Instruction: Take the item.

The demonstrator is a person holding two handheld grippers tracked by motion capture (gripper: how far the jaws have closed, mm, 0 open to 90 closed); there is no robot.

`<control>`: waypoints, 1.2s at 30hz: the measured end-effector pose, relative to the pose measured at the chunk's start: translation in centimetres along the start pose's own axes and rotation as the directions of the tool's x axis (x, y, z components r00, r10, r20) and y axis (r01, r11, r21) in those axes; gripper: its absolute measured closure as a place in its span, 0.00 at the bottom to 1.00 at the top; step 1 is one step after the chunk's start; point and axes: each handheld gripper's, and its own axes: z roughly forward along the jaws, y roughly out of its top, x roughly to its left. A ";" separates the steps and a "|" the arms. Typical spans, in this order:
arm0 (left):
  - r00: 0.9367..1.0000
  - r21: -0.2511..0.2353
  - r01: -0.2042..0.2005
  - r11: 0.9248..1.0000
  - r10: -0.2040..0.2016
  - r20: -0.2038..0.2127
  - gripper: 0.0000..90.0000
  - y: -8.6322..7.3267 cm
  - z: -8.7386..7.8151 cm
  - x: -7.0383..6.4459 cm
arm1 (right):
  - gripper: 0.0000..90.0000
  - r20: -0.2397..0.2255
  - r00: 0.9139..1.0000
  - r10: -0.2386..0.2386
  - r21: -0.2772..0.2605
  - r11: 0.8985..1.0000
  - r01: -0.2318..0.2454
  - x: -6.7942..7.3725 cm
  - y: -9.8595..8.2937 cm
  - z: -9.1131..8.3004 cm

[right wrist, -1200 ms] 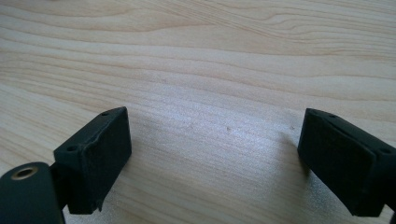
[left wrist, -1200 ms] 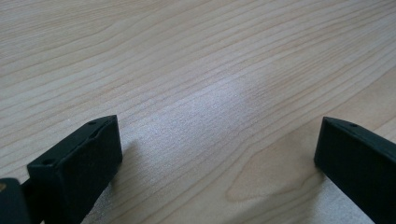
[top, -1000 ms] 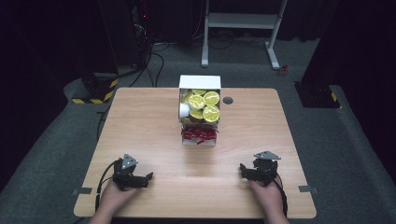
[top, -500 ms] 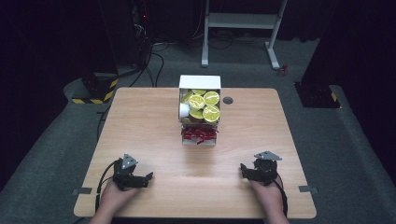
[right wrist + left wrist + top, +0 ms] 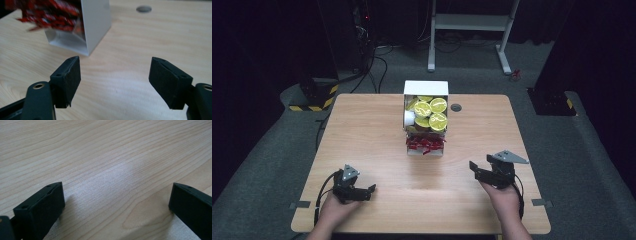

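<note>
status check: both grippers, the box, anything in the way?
Left gripper open, empty, low over table. Right gripper open, empty, facing white box. Box mid-table with yellow-lidded cups and red packets. Path clear.

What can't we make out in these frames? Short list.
- Yellow-lidded cups in the white box, high view: lid print too small to read, lower cups hidden by upper ones.
- Red packets, right gripper view: blurred, cut off by the top edge.
- White item beside the cups, high view: too small to identify.

both hands rested low at the near edge, a gripper in each.
the left gripper [image 5: 371, 189] pointed right, jaws spread wide with nothing between; the right gripper [image 5: 472, 167] pointed left, jaws equally wide and empty.
</note>
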 end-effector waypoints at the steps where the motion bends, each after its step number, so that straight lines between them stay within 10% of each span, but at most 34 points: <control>1: 1.000 0.000 0.000 1.000 0.000 0.000 0.01 0.0 0.0 0.0 | 0.31 0.007 1.000 -0.021 -0.018 1.000 0.021 0.5 1.0 -0.3; 23: 1.000 -0.004 0.006 1.000 -0.006 -0.003 0.01 -0.1 0.0 -0.1 | 0.42 -0.140 0.980 -0.139 -0.199 0.974 0.110 6.7 10.8 -1.1; 36: 1.000 -0.003 0.007 1.000 -0.007 0.001 0.01 0.0 0.0 0.0 | 0.40 -0.177 0.958 -0.224 -0.190 0.963 0.190 10.4 16.2 2.5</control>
